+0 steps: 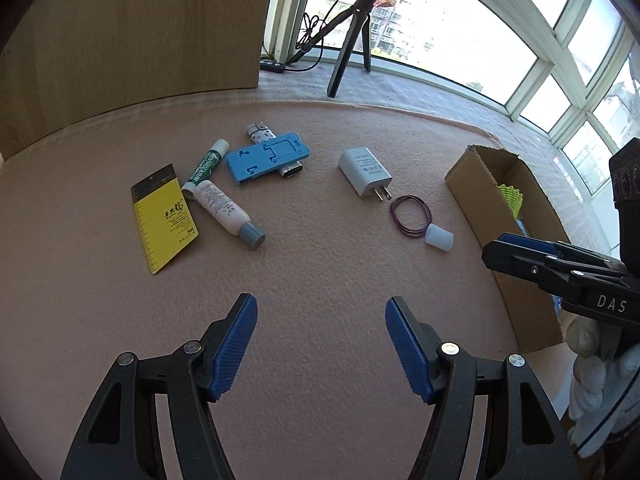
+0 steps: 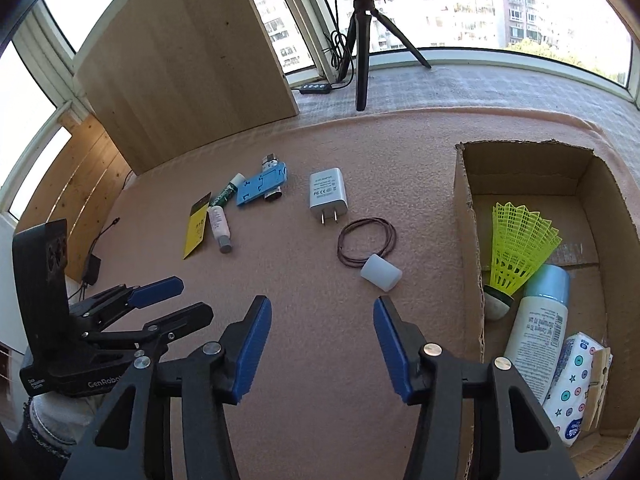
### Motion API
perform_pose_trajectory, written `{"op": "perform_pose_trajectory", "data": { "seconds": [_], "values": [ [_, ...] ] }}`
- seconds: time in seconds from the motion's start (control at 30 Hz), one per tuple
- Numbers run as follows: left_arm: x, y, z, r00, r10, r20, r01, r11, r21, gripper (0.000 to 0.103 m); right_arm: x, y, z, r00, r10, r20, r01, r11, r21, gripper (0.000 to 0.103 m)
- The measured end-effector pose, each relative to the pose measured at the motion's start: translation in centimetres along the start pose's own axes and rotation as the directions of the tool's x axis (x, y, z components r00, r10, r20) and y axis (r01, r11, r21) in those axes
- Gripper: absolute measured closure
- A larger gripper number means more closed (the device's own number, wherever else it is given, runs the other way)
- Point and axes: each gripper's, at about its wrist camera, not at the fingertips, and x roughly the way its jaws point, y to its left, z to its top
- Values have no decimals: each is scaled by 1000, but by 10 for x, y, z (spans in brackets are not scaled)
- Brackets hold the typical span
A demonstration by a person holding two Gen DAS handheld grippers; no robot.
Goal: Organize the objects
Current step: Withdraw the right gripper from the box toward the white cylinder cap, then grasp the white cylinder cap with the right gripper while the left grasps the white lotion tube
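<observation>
The loose objects lie on the pink worktop [image 2: 320, 360]: a white charger [image 2: 327, 195], a coil of thin wire [image 2: 366, 243] touching a small white cap [image 2: 381, 272], and further left a cluster of a blue folding stand [image 2: 262, 185] resting on a patterned lighter [image 1: 272, 152], a green tube [image 1: 205, 166], a small white bottle [image 1: 228, 212] and a yellow card [image 1: 165, 218]. The cardboard box [image 2: 468, 216] at the right already holds a yellow shuttlecock [image 2: 516, 252], a larger bottle with a blue cap [image 2: 536, 332], a tissue pack [image 2: 572, 388] and a wooden clothespin [image 2: 598, 384]. So the sorting looks partly done, with about eight things left to move, if the box is the goal. The left tool [image 1: 322, 348] hovers over bare worktop, spread wide and empty. The right tool [image 2: 322, 348] is likewise wide and empty, nearest the cap.
</observation>
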Motion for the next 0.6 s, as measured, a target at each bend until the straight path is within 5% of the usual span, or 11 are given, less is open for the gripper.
{"op": "perform_pose_trajectory", "data": {
  "seconds": [0.6],
  "values": [
    [42,41,40,999,43,-20,-45,993,-112,33,65,-8,11,970,-224,-98,226,974,4,58]
  ]
}}
